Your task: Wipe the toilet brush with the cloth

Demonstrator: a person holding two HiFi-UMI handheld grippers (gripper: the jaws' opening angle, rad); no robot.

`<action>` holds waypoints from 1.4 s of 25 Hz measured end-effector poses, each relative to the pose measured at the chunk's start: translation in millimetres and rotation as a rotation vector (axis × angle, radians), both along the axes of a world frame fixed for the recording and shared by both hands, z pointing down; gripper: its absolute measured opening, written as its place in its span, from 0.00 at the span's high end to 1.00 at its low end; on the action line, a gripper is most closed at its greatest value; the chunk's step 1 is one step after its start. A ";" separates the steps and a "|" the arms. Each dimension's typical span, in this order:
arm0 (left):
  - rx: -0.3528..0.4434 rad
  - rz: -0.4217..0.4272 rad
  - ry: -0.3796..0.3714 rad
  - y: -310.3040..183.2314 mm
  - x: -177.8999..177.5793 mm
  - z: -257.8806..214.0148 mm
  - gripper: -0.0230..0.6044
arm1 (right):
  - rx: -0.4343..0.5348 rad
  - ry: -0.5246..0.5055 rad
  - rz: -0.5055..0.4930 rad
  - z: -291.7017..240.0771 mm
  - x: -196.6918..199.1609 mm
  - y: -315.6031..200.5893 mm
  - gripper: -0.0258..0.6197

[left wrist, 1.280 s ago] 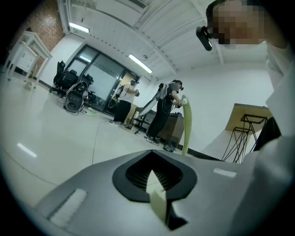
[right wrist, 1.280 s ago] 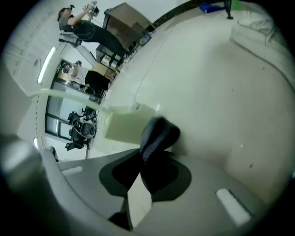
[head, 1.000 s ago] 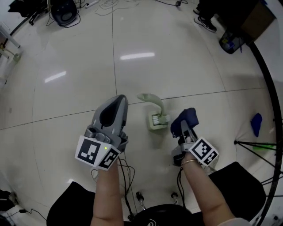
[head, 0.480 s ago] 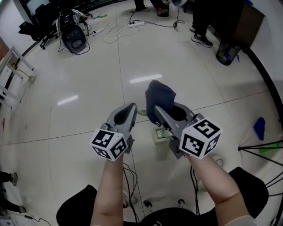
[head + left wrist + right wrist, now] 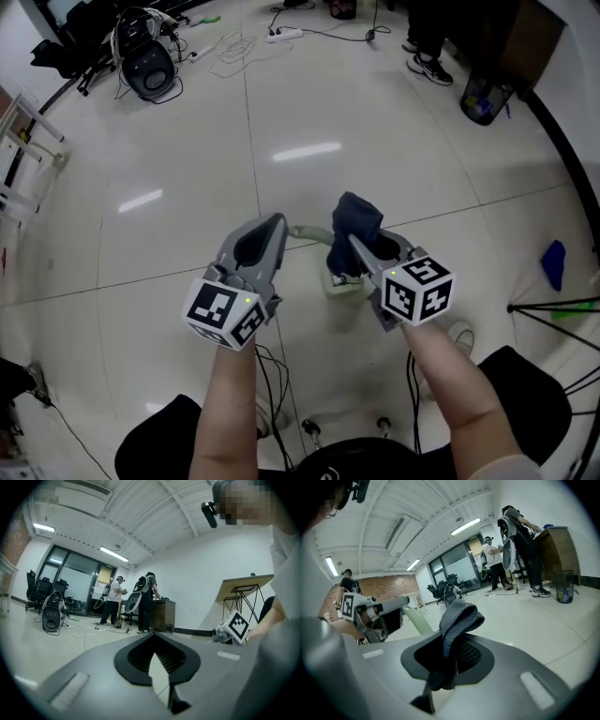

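Near the middle of the head view, the pale green toilet brush (image 5: 309, 232) sits on the tiled floor (image 5: 375, 122), its curved handle showing between the two hand-held grippers. Just right of the handle, the dark blue cloth (image 5: 357, 221) sticks up from the right hand-held gripper (image 5: 356, 246), whose jaws are clamped on it. Left of the handle, the left hand-held gripper (image 5: 277, 225) has its jaws closed together, holding nothing.

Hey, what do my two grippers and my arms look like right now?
Both the left gripper and the right gripper are grey plastic shells tapering to pointed jaws with black ribbed pads inside. Each carries a white cube printed with black square markers at the back. The forearms are bare, with no sleeves in view.
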State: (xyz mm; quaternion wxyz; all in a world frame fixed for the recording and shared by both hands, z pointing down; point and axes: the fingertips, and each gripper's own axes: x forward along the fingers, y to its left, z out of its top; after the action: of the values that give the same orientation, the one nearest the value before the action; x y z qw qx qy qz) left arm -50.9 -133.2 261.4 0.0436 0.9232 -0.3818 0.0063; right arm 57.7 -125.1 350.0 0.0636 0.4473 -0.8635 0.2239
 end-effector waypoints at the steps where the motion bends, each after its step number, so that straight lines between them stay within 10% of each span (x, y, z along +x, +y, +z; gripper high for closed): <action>1: 0.006 0.005 -0.008 0.4 1.7 -1.0 0.95 | -0.017 0.022 0.011 13.9 4.4 -0.2 0.86; 12: -0.002 0.031 0.018 4.4 4.2 -3.4 0.95 | -0.282 0.272 0.055 186.8 26.0 28.8 0.86; 16: -0.013 0.044 0.010 3.1 6.6 -4.0 0.95 | -0.361 0.191 0.178 196.9 36.2 50.0 0.86; 21: -0.048 0.068 0.004 2.2 2.1 -0.4 0.95 | -0.057 0.055 0.231 73.4 27.8 42.3 0.86; 26: -0.012 0.067 0.051 2.7 -9.6 -17.6 0.95 | 0.326 0.044 0.001 -65.9 -35.1 62.0 0.86; 30: -0.020 0.117 0.003 -0.4 -4.3 -23.8 0.95 | 0.297 0.157 -0.222 -54.4 -95.2 82.4 0.86; 35: -0.077 0.165 -0.075 -6.9 11.6 -12.5 0.95 | 0.122 0.132 -0.177 -11.3 -107.3 60.1 0.86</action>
State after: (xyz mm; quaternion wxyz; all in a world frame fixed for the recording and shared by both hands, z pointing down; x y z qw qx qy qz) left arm -39.3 -140.2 249.0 0.0639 0.9483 -0.3053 0.0589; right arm -49.6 -65.0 338.7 0.1124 0.3860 -0.9057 0.1345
